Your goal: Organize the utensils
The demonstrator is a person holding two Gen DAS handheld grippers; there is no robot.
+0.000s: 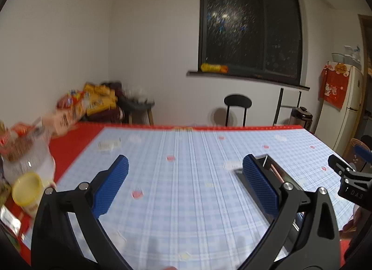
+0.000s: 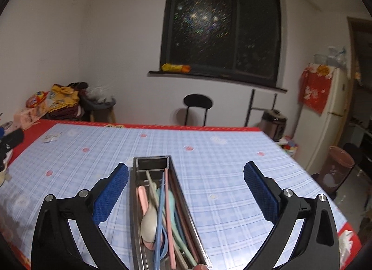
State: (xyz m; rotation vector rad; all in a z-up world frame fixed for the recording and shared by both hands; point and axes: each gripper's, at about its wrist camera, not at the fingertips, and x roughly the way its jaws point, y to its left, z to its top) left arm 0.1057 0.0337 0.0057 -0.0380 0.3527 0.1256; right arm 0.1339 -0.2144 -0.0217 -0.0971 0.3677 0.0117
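Utensils (image 2: 160, 214) fill the narrow metal tray (image 2: 186, 202) on your blue checked tablecloth (image 2: 232, 153): pastel spoons and chopsticks, seen only from your right wrist. Your left wrist catches just the tray's end behind its right finger. Both your left gripper (image 1: 184, 185) and right gripper (image 2: 186, 193) stand wide, holding nothing.

A metal tray (image 2: 186, 202) of utensils (image 2: 160, 209) rests on the checked table (image 2: 232, 177).
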